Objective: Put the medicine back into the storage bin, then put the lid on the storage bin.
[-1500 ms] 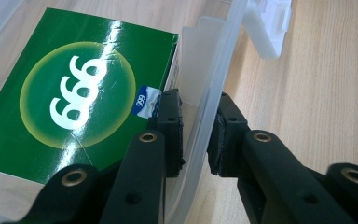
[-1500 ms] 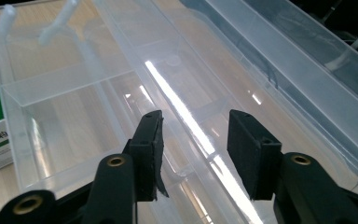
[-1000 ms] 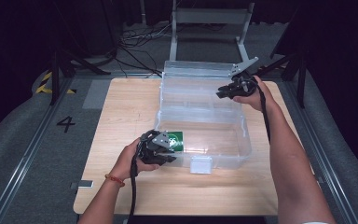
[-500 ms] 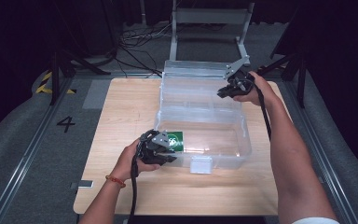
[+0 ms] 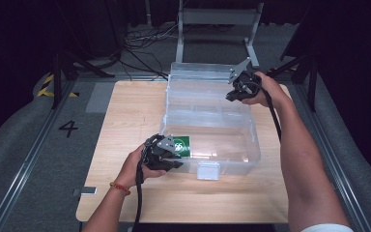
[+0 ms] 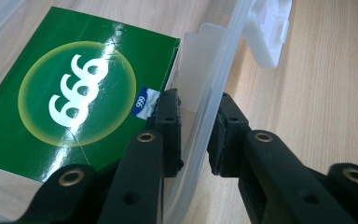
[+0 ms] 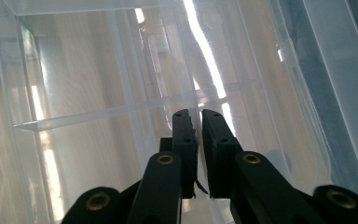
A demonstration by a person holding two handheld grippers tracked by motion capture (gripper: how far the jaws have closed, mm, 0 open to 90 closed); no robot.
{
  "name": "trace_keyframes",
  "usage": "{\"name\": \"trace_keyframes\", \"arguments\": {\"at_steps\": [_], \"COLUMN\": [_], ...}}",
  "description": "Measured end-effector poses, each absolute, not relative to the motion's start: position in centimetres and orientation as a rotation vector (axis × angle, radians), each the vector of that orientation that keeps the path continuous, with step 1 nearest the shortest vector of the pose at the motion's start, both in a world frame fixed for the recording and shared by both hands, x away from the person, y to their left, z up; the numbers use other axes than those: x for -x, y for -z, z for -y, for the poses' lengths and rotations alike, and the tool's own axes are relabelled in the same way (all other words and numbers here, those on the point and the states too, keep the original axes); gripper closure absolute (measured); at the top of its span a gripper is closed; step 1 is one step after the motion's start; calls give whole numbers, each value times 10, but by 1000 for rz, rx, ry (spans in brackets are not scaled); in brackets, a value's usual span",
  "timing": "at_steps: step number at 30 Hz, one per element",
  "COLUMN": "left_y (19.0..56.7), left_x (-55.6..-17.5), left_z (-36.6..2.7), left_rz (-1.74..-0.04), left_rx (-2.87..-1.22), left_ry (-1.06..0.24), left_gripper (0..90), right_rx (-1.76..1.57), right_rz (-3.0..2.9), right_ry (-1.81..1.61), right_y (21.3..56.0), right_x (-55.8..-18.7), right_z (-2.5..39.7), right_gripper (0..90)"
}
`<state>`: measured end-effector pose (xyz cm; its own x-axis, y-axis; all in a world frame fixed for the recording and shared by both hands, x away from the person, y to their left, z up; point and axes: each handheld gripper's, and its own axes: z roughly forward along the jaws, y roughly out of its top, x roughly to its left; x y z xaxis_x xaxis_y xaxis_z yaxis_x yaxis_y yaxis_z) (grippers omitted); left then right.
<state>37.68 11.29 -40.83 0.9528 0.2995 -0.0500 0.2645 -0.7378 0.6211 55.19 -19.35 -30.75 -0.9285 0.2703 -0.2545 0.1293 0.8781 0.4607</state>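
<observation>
At frame centre we see the clear plastic storage box (image 5: 207, 121) on the wooden table (image 5: 125, 116). A green carton (image 6: 70, 93) lies in its lower-left corner. The left gripper (image 6: 198, 128) clamps the box wall; the right gripper (image 7: 198, 135), upper right, is nearly closed, whether on the lid edge we cannot tell.

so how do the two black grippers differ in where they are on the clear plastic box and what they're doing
The left black gripper is at the near left corner of the clear plastic box, its jaws straddling the wall beside the green carton. The right black gripper is at the far right, by the raised lid.

The left's jaws stand apart with the wall between; the right's are nearly together on a thin clear edge.

Both are hand-held and at the same box.
</observation>
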Motion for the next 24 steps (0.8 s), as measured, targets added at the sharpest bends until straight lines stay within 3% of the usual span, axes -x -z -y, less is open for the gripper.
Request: {"name": "trace_keyframes", "arguments": {"at_steps": [24], "left_y": [409], "left_x": [-373], "left_z": [-111], "left_rz": [-434], "left_rx": [-2420], "left_ry": [-82], "left_gripper": [745], "right_rx": [-236], "right_rz": [-2706], "right_ry": [-741], "right_y": [299], "right_x": [-535], "right_z": [195], "right_gripper": [887]}}
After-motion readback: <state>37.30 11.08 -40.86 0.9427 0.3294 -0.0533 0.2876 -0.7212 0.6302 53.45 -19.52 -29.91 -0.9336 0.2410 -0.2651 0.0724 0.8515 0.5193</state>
